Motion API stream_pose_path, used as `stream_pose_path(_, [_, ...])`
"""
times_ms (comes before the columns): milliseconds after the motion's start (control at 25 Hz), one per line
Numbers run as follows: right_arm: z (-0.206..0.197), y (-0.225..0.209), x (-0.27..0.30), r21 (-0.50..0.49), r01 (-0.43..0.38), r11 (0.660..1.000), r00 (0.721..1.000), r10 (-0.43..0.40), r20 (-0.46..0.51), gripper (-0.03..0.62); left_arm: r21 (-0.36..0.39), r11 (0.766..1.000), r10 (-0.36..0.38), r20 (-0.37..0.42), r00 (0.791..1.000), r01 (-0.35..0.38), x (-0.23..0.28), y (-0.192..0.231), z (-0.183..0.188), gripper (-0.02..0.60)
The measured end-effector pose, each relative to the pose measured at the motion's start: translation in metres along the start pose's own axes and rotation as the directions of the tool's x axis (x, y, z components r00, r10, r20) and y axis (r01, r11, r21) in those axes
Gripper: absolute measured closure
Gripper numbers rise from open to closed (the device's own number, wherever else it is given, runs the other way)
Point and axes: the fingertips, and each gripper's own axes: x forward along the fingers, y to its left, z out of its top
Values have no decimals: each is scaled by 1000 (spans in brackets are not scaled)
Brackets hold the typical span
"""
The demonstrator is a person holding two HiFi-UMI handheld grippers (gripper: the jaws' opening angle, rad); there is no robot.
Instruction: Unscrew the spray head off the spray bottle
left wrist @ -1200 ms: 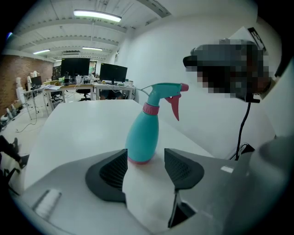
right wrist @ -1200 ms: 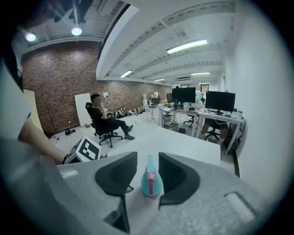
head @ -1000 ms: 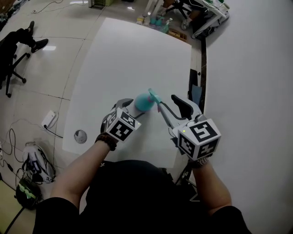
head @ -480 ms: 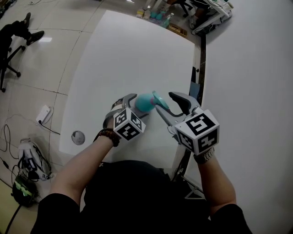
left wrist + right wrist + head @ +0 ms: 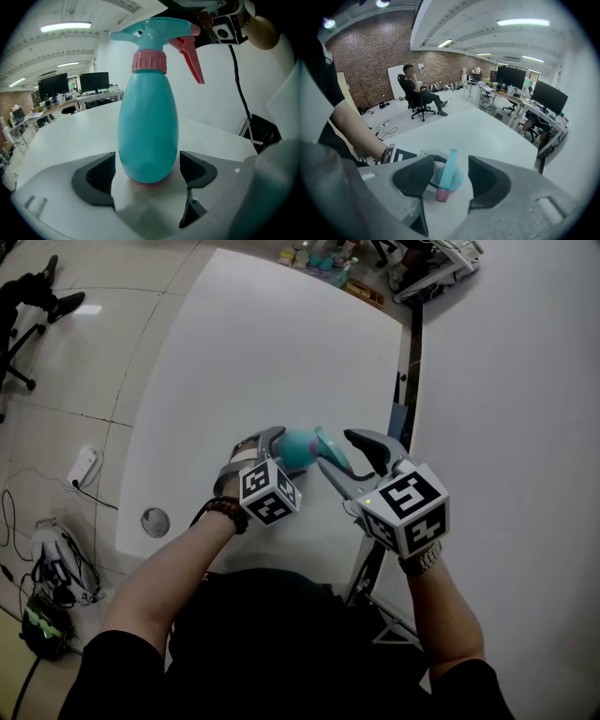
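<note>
Nearest the camera, two forearms in black sleeves reach over the white table [image 5: 262, 352], each carrying a marker cube. The left gripper [image 5: 149, 169] has its jaws spread wide on either side of the spray bottle's [image 5: 147, 131] lower body. The pads stand just beside the plastic without pressing it, and they have just been opening. The right gripper [image 5: 451, 178] comes from above with its jaws apart around the spray head [image 5: 449, 174], a gap showing on each side; they too have just widened.

The bottle stands upright on the table near its right edge. It has a teal pear-shaped body, a pink ribbed collar [image 5: 149, 62], a teal head and a red trigger [image 5: 190, 58].

From the head view the left gripper covers its base. In the right gripper view the head hides most of the body. In the left gripper view the right gripper's blurred underside covers the top of the head.

Beyond are desks with monitors [image 5: 72, 85] and a seated person [image 5: 415, 91] before a brick wall.
</note>
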Motion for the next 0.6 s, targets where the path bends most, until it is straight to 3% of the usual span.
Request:
stream_pose_path(320, [-4,2,3,1,-16,1000,1000,16,-20,382,62,998,11,-22,1000,-9,13,1,-7,141])
stream_pose_path(600, [-7,1,0,10,-18,1000,1000,18,-13,382,71,997,5,-30,1000,-3,13,0,-7,144])
